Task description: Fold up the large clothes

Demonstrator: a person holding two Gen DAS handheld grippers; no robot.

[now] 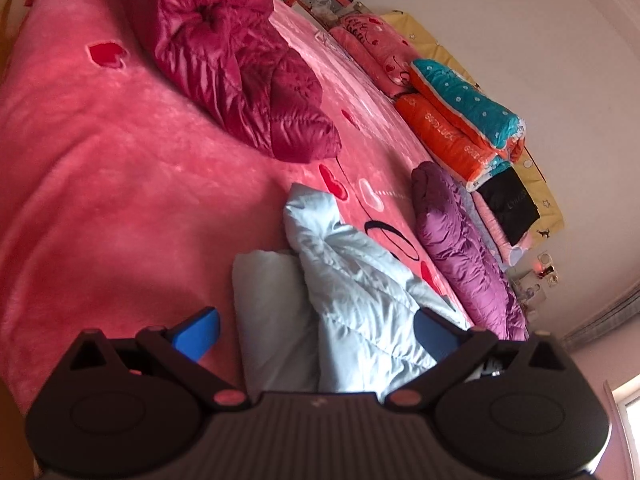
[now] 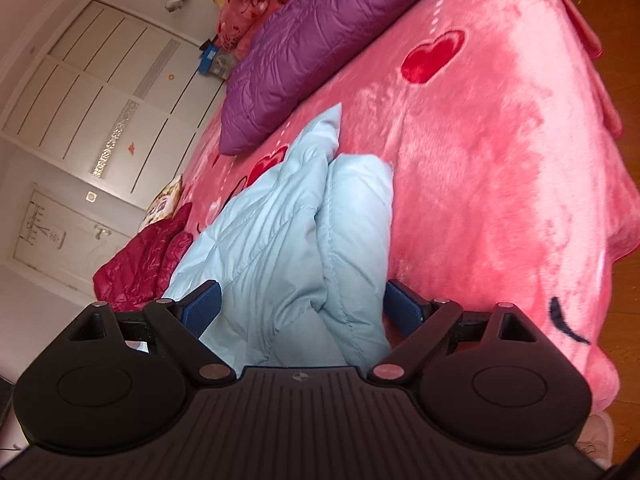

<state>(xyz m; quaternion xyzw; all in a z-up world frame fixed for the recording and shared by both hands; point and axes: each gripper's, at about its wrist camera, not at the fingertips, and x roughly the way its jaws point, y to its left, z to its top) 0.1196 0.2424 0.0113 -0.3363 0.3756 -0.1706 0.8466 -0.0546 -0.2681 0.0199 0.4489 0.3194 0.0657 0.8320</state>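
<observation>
The light blue coat [image 1: 352, 292] lies bunched up on the pink blanket [image 1: 100, 184] that covers the bed. Both claws point down at it on a slant.

The left gripper [image 1: 316, 332] has its jaws spread as wide as they go. The blue pads [image 1: 198, 332] sit on each side of the coat's near end, and they do not press on it. This claw has let go.

The right gripper [image 2: 302, 304] is tipped down the same way. Its jaws stand wide too, with the puffy blue coat [image 2: 296, 240] filling the gap between them. Its pads look close to the cloth, not squeezing it.

A purple coat [image 1: 464, 240] lies just beside the blue one. A dark red coat [image 1: 224, 52] lies farther up the bed, well apart.
</observation>
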